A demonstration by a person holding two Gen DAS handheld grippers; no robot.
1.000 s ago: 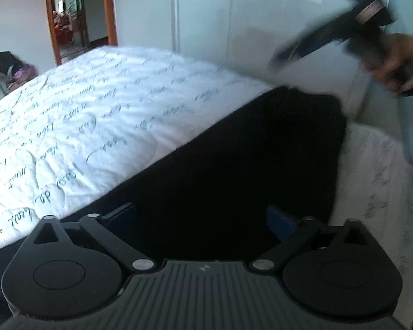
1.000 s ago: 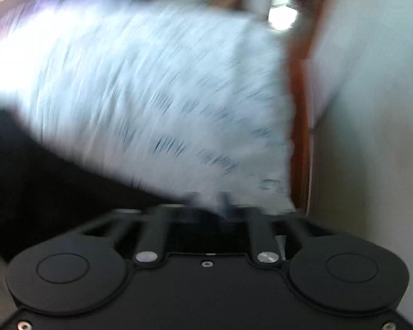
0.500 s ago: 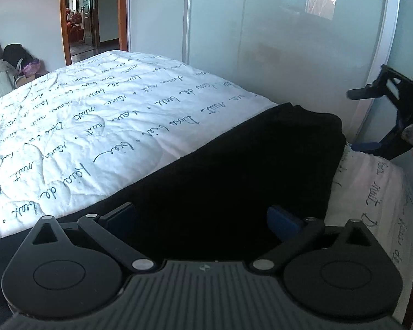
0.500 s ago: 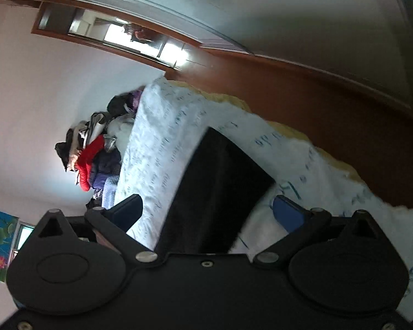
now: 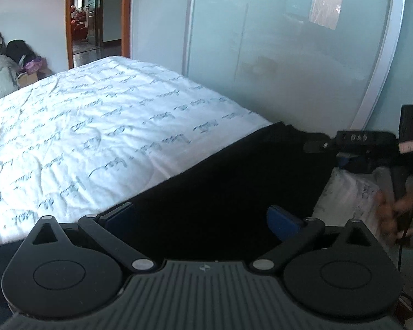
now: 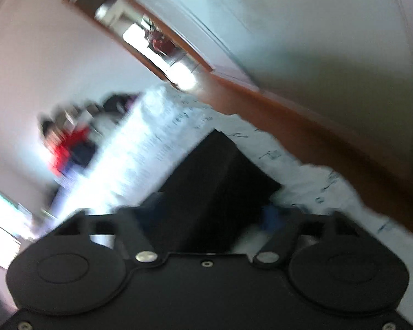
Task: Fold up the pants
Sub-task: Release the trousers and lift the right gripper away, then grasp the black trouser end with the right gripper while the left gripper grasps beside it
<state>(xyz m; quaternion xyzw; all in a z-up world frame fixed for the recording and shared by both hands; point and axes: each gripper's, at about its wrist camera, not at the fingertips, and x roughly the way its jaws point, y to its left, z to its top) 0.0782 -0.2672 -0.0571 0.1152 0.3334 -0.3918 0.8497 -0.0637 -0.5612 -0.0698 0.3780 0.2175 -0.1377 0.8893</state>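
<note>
Black pants [image 5: 234,176] lie flat along the near edge of a bed with a white quilt with script print [image 5: 96,132]. My left gripper [image 5: 201,220] is open and empty, hovering just over the pants. My right gripper [image 5: 322,148] shows in the left wrist view at the pants' far right end, held by a hand [image 5: 396,214]. In the blurred, tilted right wrist view the right gripper [image 6: 206,217] is open, with the end of the pants [image 6: 217,178] between and beyond its fingers.
A frosted glass sliding door [image 5: 289,55] runs close behind the bed. An open wooden doorway [image 5: 96,19] is at the back left. A pile of bags and clothes [image 5: 16,57] sits by the left wall. The bed's wooden edge [image 6: 303,126] shows in the right wrist view.
My right gripper has swung down from high in the air to the pants' right end. The left gripper has stayed in place, open over the pants.
</note>
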